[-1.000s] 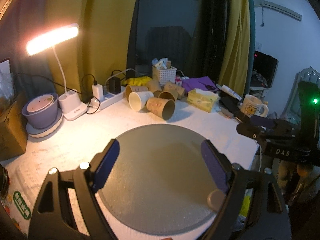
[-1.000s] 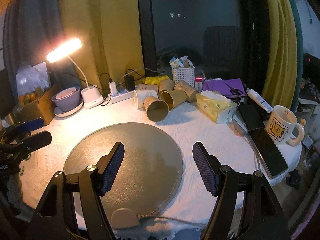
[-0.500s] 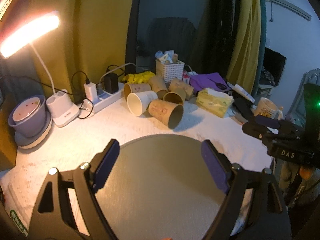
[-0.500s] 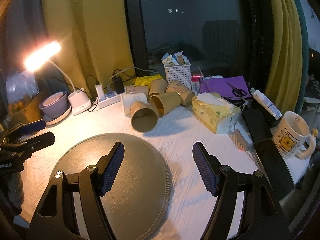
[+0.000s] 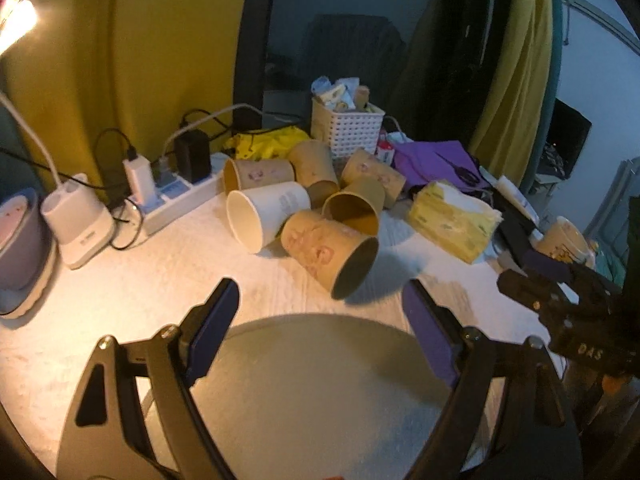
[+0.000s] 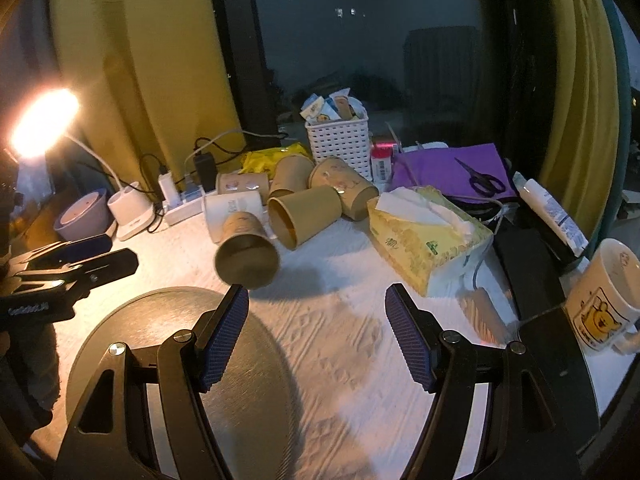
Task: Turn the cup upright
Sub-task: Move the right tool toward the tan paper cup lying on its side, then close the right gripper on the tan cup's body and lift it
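Note:
Several paper cups lie on their sides in a pile at the back of the table. The nearest brown cup (image 5: 328,254) (image 6: 247,254) lies with its mouth toward me, just beyond the round grey mat (image 5: 320,392) (image 6: 168,344). A white cup (image 5: 266,214) (image 6: 230,210) lies behind it. My left gripper (image 5: 320,320) is open and empty, a short way in front of the nearest brown cup. My right gripper (image 6: 316,322) is open and empty, just right of and in front of that cup. Each gripper shows at the edge of the other's view.
A yellow tissue box (image 6: 428,236), a bear mug (image 6: 604,300), a phone (image 6: 556,356) and purple cloth with scissors (image 6: 460,172) sit at the right. A white basket (image 6: 338,146), power strip (image 5: 176,200), lamp base (image 5: 78,220) and purple bowl (image 5: 16,236) line the back and left.
Both grippers have moved forward toward the cup pile, which now looks closer and larger. Both stay open and empty.

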Action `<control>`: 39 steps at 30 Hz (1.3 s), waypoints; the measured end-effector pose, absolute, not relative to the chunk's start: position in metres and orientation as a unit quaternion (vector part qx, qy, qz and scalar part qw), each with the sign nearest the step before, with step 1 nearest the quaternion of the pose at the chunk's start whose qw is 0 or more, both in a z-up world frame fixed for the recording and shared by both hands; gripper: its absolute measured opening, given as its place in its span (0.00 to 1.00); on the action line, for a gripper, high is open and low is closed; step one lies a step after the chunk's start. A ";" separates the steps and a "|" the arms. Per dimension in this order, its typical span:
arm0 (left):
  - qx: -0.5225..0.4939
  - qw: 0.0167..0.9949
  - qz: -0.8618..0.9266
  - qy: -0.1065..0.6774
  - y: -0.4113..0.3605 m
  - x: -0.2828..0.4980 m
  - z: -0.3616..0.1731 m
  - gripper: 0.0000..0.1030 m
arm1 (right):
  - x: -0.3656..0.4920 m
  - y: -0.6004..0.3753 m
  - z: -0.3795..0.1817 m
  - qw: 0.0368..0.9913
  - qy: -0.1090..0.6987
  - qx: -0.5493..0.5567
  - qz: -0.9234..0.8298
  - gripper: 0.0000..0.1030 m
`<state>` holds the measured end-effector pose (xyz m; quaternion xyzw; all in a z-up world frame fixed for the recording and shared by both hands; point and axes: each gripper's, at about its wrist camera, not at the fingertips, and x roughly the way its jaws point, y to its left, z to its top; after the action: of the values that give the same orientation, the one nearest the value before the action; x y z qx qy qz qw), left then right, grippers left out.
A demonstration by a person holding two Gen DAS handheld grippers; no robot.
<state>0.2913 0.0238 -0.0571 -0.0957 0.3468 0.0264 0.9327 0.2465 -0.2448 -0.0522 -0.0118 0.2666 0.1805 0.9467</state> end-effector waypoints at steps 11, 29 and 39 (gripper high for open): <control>-0.157 0.915 0.035 0.370 0.034 0.367 -0.082 0.82 | 0.302 -0.242 -0.060 0.942 0.276 -0.016 0.192 0.72; -0.172 0.888 0.039 0.424 0.030 0.420 -0.117 0.82 | 0.337 -0.245 -0.066 0.938 0.290 0.006 0.187 0.72; -0.182 0.867 -0.018 0.463 0.031 0.414 -0.127 0.76 | 0.326 -0.252 -0.069 0.937 0.298 0.019 0.180 0.72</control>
<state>0.4145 0.0310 -0.1275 -0.1817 0.4631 -0.0176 0.8673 0.3262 -0.2521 -0.0691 0.0191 0.2980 0.1802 0.9372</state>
